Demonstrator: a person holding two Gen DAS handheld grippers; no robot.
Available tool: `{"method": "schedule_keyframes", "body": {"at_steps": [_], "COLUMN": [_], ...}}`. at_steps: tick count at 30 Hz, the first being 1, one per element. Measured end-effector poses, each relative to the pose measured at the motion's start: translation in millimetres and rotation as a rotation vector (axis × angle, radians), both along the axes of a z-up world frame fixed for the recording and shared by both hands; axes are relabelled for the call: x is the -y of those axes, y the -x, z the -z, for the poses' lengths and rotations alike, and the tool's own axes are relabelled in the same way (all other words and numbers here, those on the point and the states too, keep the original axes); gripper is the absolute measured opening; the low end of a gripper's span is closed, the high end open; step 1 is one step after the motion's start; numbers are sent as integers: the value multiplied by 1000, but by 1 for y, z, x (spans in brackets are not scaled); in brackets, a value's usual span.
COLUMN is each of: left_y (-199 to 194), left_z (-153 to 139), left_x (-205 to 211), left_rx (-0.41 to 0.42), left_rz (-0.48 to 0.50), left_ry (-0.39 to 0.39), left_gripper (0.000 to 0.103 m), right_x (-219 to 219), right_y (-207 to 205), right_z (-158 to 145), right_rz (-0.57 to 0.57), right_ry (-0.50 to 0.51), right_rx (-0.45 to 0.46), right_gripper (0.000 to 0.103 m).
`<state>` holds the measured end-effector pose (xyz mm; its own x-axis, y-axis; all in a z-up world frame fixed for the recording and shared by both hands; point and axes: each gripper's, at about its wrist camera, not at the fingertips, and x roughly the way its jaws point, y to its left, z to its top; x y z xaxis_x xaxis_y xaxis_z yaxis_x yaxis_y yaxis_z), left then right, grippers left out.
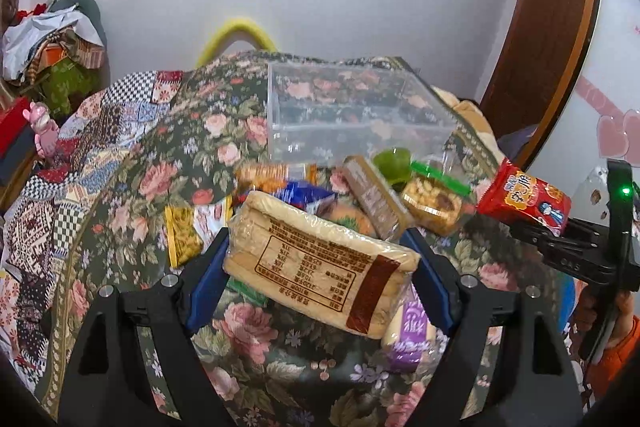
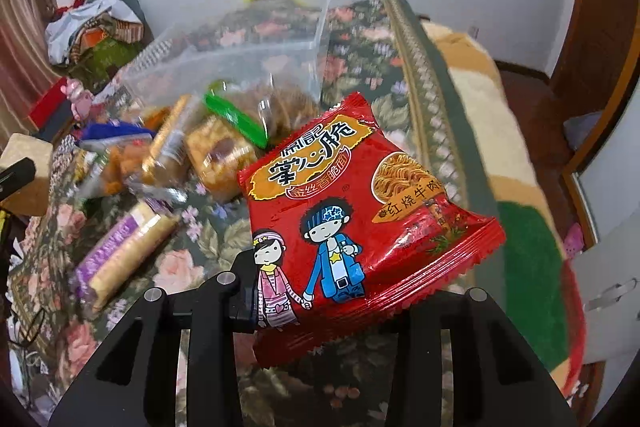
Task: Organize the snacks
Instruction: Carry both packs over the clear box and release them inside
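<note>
My left gripper (image 1: 320, 267) is shut on a clear-wrapped pack of pale biscuits (image 1: 316, 263), held above the floral cloth. My right gripper (image 2: 320, 311) is shut on a red noodle-snack packet (image 2: 352, 219); the packet hides its fingertips. That packet (image 1: 524, 201) and the right gripper show at the right of the left wrist view. A clear plastic box (image 1: 352, 115) stands empty on the cloth behind a pile of snacks (image 1: 384, 195). It also shows, blurred, in the right wrist view (image 2: 240, 59).
A purple-wrapped wafer pack (image 2: 120, 255) lies on the cloth left of the right gripper. A yellow packet (image 1: 182, 235) lies left of the pile. Patchwork cloth and clutter (image 1: 52, 47) sit at the far left. A wooden door frame (image 1: 552, 27) stands at the right.
</note>
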<state>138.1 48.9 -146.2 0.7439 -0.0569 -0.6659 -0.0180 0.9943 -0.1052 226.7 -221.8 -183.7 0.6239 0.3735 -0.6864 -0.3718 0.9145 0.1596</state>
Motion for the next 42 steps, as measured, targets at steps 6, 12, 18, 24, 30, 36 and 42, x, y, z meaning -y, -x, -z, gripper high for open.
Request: {"method": "schedule_keyframes", "body": {"at_steps": [6, 12, 18, 24, 30, 36, 42], "left_y": [-13, -35, -67, -103, -141, -176, -206], "left_z": [-27, -47, -57, -53, -36, -18, 0], "left_x": [0, -2, -1, -2, -8, -10, -10], "left_rx": [59, 101, 118, 93, 34, -18, -78], "left_rz": [7, 4, 1, 3, -7, -17, -27], "left_ry": [-10, -4, -38, -36, -26, -38, -31], "left_gripper": [83, 83, 83, 83, 83, 83, 83], "right_x": [0, -15, -32, -43, -57, -71, -86], "right_y": [1, -3, -19, -40, -65, -87, -108], "right_z": [-35, -55, -68, -77, -78, -68, -57], "right_rz": [-2, -25, -38, -30, -31, -41, -62], "right_ry": [-40, -52, -57, -85, -89, -77, -52], "right_rx": [92, 160, 204, 223, 223, 189, 138], "right_gripper": [35, 35, 35, 35, 35, 35, 35]}}
